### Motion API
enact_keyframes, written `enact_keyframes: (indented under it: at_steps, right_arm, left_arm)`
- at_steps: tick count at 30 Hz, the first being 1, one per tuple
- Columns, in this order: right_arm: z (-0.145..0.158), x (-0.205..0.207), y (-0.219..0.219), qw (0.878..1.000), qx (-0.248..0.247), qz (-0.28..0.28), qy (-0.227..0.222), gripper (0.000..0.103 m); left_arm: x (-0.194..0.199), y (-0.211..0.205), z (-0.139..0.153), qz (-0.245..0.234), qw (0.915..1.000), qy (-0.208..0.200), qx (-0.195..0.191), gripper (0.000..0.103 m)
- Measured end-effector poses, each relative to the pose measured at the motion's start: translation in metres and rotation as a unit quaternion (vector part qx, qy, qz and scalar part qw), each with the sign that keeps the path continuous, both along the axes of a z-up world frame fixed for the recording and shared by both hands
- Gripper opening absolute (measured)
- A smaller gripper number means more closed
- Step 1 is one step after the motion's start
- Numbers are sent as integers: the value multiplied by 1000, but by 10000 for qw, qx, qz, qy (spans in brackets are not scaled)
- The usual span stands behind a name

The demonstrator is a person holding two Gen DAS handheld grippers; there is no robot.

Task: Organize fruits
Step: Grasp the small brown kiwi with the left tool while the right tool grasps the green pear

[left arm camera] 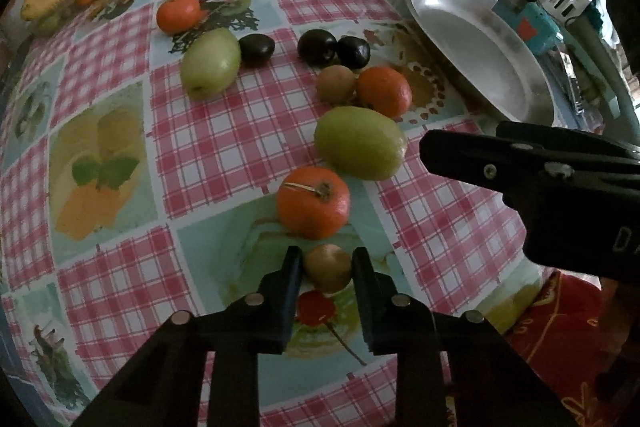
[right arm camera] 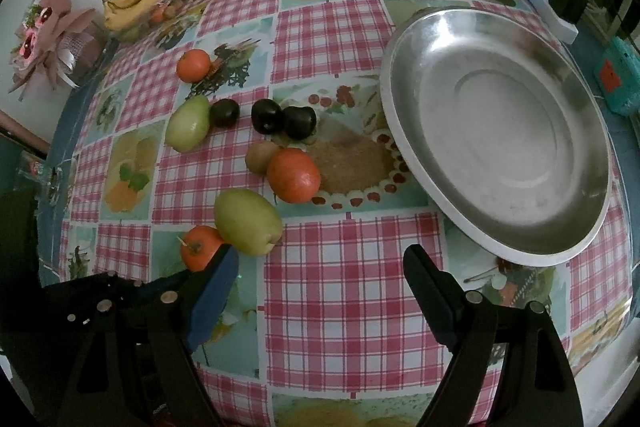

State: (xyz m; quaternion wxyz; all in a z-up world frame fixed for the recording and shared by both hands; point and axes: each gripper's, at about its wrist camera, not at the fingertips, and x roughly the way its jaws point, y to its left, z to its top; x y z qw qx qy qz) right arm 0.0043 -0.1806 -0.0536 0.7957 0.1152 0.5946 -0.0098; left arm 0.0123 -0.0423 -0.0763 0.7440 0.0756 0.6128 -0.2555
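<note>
The left tongs (left arm camera: 327,267) grip a small brown kiwi (left arm camera: 327,267) on the tabletop (left arm camera: 224,147), just below an orange (left arm camera: 313,203). The right tongs (right arm camera: 320,291) hang open, empty, near the metal plate (right arm camera: 500,139).

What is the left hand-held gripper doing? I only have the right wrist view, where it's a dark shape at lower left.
Observer: The left hand-held gripper is shut on a small brown fruit.
Operator: Where is that fruit?
Observer: Low over the tablecloth, right beside the stemmed orange.
Operator: Is the right hand-held gripper visible there?
Observer: Yes, the right hand-held gripper shows from the side, just right of a green fruit.
</note>
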Motion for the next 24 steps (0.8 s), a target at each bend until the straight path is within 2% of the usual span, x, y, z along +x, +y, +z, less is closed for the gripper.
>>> enact_keyframes:
  at_steps: [8,14,17,24]
  right_arm:
    - [-2,3,3,10000,3,-12,-11,85]
    - [-4,7,10,10000,39,23,17,84]
    - [-6,10,13,9999,106,23,53,76]
    - [-8,20,20,9994,310,-110,73,70]
  left_arm:
    - [-1,22,2,254,9989,21,-393,27]
    - [3,51,9,773,9948,-97,-648,27]
    - [4,67,12,1034,9916,-153,-761,27]
    - [9,92,19,1587,9832,-329,-839,27]
